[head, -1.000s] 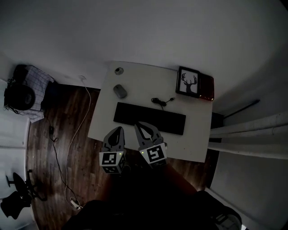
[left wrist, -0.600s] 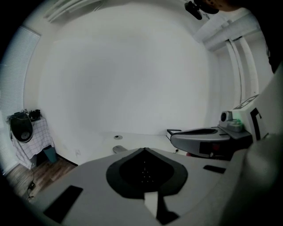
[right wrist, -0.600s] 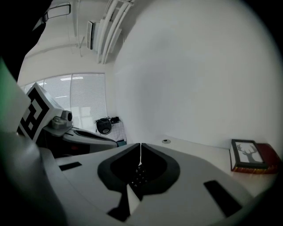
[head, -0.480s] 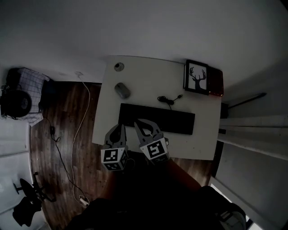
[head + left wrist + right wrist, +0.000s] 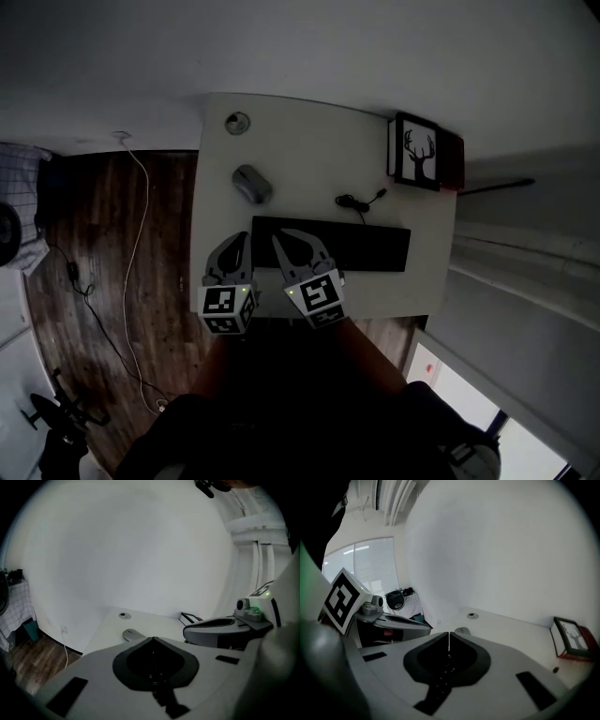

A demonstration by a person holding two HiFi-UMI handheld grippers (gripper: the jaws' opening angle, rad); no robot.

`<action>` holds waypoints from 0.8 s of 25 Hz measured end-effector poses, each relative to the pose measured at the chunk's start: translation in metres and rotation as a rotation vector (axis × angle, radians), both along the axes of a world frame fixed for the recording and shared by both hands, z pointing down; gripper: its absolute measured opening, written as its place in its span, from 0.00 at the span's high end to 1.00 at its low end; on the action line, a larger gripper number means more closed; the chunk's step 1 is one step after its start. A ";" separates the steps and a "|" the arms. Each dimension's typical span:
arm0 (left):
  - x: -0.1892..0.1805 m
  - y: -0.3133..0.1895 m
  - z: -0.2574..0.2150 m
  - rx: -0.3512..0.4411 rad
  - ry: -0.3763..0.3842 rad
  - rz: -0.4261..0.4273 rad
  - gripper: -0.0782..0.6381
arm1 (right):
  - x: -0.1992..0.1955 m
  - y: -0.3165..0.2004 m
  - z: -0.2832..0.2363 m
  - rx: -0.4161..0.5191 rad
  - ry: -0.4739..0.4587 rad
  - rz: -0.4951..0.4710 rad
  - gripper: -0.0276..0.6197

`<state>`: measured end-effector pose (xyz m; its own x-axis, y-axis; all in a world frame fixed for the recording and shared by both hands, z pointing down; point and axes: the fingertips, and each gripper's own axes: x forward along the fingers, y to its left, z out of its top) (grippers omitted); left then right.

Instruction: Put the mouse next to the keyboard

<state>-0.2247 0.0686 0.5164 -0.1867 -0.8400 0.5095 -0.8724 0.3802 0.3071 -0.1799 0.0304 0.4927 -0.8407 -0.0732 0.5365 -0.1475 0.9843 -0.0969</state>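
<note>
A grey mouse (image 5: 251, 184) lies on the white desk (image 5: 309, 150), left of and beyond the black keyboard (image 5: 347, 246); it also shows as the mouse (image 5: 132, 633) and the mouse (image 5: 462, 630) just past the jaw tips. My left gripper (image 5: 240, 242) hangs over the desk's front left, at the keyboard's left end, its tips meeting with nothing between them (image 5: 151, 639). Close beside it, my right gripper (image 5: 291, 242) hovers over the keyboard's left part, also shut and empty (image 5: 449, 633). Neither touches the mouse.
A framed deer picture (image 5: 417, 152) leans at the desk's back right. A thin black cable (image 5: 359, 203) lies behind the keyboard. A round cable grommet (image 5: 237, 123) sits at the back left corner. Left of the desk, a white cord (image 5: 131, 234) trails over the wood floor.
Both grippers have moved forward and down together, from the desk's front edge to over the keyboard's left end. Their jaws stay shut. The mouse has not moved.
</note>
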 end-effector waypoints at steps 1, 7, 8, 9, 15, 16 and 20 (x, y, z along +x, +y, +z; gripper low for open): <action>-0.004 0.000 0.005 -0.008 0.007 0.012 0.89 | -0.004 0.000 0.006 0.000 0.020 0.003 0.92; -0.019 0.001 0.029 -0.028 0.067 0.052 0.89 | -0.028 -0.006 0.034 0.040 0.120 0.014 0.92; -0.021 0.002 0.033 -0.031 0.079 0.050 0.89 | -0.033 -0.006 0.038 0.036 0.129 0.008 0.92; -0.023 0.003 0.036 -0.034 0.090 0.047 0.89 | -0.039 -0.004 0.043 0.030 0.139 -0.001 0.92; -0.048 0.006 0.054 -0.046 0.129 0.015 0.89 | -0.071 -0.013 0.069 0.032 0.247 -0.005 0.90; -0.053 0.006 0.056 -0.047 0.135 0.010 0.89 | -0.076 -0.015 0.074 0.032 0.273 -0.005 0.83; -0.066 0.001 0.062 -0.049 0.161 0.009 0.89 | -0.091 -0.025 0.091 0.043 0.354 -0.008 0.68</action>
